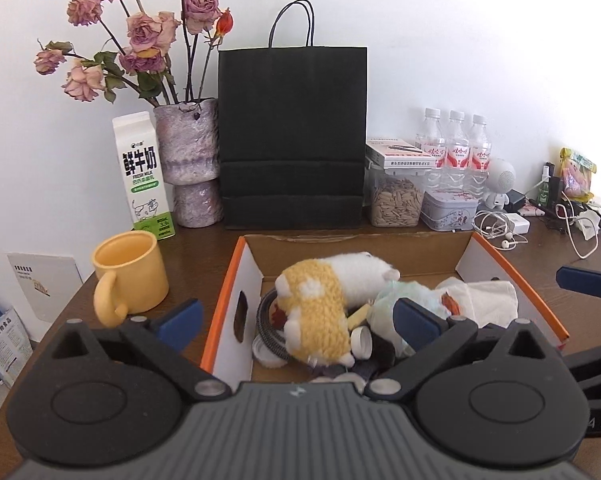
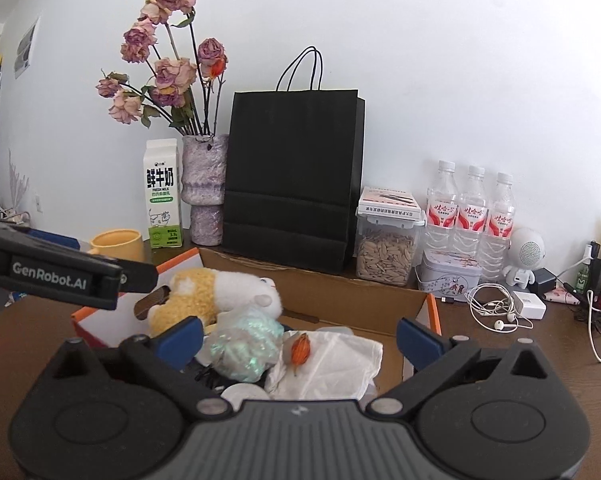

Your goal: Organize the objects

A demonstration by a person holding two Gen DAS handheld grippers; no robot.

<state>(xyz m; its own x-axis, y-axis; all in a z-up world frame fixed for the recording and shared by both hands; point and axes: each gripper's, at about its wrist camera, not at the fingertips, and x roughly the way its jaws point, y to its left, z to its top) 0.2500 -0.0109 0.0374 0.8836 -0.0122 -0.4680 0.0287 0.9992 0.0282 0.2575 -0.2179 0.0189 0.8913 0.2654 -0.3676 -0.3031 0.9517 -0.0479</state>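
Cardboard box [image 1: 236, 280] already holds plush toy [image 1: 320, 300], tissue; yellow mug [image 1: 130, 272] at 9 o'clock remains on counter [image 1: 204, 248]. Both jaws wide, empty.

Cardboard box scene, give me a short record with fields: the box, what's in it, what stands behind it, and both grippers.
box: open cardboard box with orange rim, on a brown wooden table
contents: yellow and white plush toy, crumpled white tissue, iridescent wrapped bundle
behind box: black paper bag
left of box: yellow ceramic mug
left gripper: open, holding nothing
right gripper: open, holding nothing
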